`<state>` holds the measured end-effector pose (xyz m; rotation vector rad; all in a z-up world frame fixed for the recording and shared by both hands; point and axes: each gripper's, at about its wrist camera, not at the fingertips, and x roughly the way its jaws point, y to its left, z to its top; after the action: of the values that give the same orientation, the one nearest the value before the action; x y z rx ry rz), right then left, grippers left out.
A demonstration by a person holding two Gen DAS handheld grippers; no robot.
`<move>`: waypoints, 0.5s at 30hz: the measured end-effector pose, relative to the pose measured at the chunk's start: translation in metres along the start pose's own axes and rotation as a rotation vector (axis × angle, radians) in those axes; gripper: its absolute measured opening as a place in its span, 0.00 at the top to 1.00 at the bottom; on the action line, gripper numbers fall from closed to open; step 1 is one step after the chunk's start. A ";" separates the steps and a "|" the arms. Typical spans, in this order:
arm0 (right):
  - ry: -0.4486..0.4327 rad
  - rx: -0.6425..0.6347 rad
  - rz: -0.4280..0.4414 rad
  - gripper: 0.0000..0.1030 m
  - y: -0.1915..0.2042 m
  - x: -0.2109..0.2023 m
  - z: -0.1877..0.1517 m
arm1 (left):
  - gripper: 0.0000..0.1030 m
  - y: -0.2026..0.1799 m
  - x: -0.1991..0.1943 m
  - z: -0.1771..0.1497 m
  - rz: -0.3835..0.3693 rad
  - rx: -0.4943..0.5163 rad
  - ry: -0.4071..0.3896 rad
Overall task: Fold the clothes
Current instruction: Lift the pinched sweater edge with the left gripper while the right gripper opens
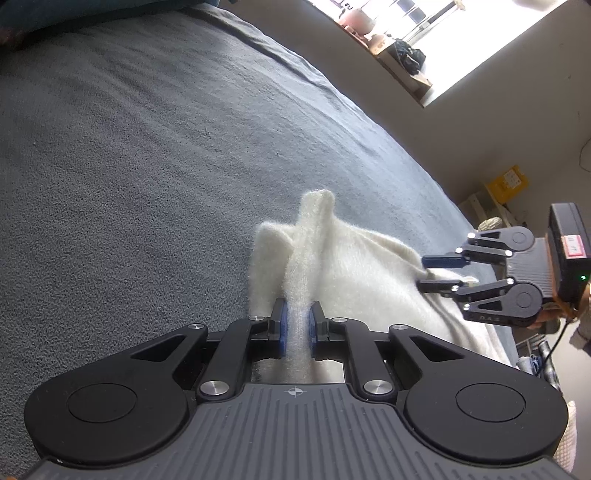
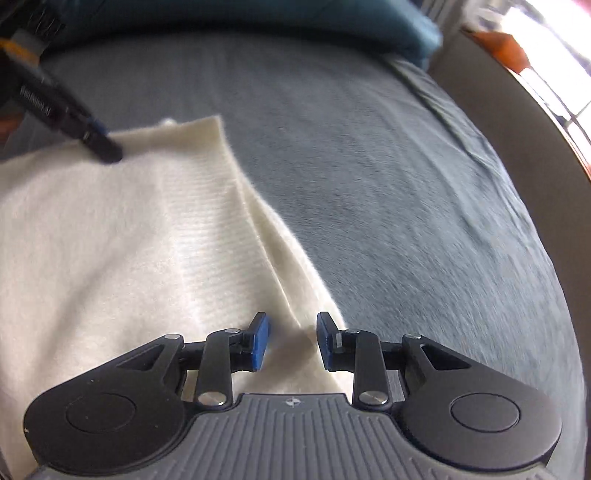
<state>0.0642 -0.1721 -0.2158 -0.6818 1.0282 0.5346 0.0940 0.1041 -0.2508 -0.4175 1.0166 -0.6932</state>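
A cream fuzzy knit garment lies on the grey bed cover. My left gripper is shut on a raised fold of it, and the pinched cloth stands up in a ridge beyond the blue pads. In the right wrist view the garment spreads flat over the left half, its folded edge running diagonally. My right gripper is open over that edge, pads apart and pressing nothing. The left wrist view shows the right gripper at the garment's right corner. The left gripper holds the far corner.
The grey bed cover stretches far ahead and to the right of the garment. A teal pillow lies at the head of the bed. Past the bed's right edge are floor, a bright window and a yellow box.
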 end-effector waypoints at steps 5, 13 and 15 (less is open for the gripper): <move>0.046 -0.045 0.054 0.70 -0.006 0.008 0.005 | 0.88 0.004 -0.002 -0.003 -0.009 -0.007 -0.001; 0.055 -0.141 0.001 0.72 0.008 0.007 0.001 | 0.88 0.006 -0.002 -0.004 -0.013 -0.009 -0.001; 0.060 -0.148 -0.015 0.73 0.012 0.009 0.001 | 0.88 0.005 -0.003 -0.005 -0.011 -0.011 -0.002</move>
<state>0.0603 -0.1624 -0.2271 -0.8396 1.0454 0.5840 0.0905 0.1095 -0.2547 -0.4334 1.0169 -0.6967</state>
